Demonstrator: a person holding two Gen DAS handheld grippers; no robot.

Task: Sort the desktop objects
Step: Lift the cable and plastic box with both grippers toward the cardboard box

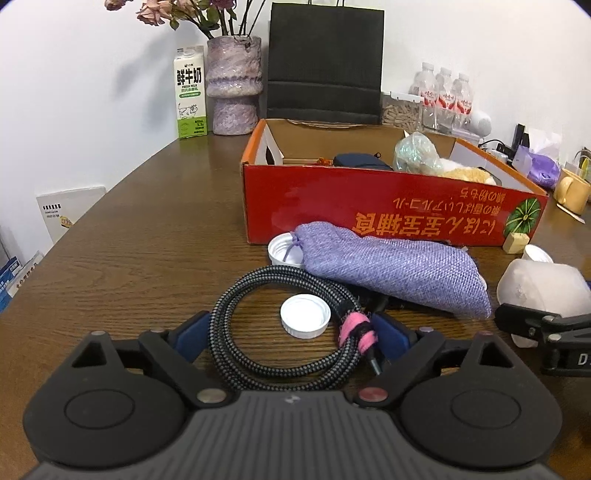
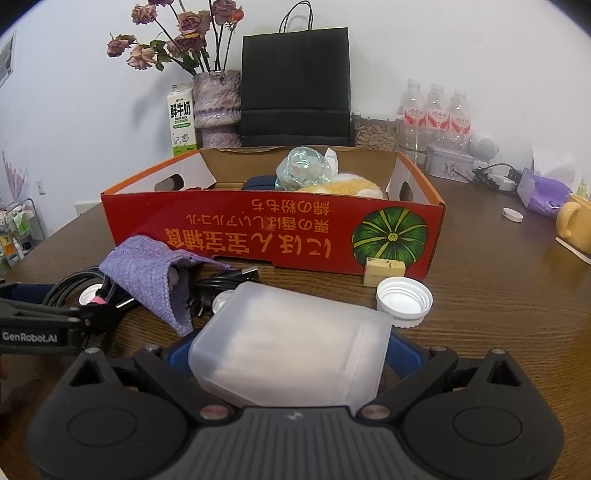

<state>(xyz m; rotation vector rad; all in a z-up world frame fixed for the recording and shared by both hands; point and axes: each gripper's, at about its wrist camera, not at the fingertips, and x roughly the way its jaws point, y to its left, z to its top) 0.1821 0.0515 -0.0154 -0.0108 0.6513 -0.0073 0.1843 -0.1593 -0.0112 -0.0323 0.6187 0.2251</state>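
The left gripper (image 1: 291,332) is straddling the coiled cable (image 1: 258,332) with jaws spread, while the right gripper (image 2: 291,350) is flanking the frosted box (image 2: 291,347), grip unclear.

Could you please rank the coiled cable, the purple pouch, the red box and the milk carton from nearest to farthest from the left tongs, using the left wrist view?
1. Coiled cable, between the tongs.
2. Purple pouch, ahead, right.
3. Red box, behind it.
4. Milk carton, far left, by the wall.

A milk carton (image 1: 190,92), a purple vase (image 1: 233,85) of dried roses (image 2: 177,33) and a black paper bag (image 1: 325,62) line the white wall. Water bottles (image 2: 436,110) and a yellow mug (image 2: 574,221) stand at the table's (image 1: 129,236) right.
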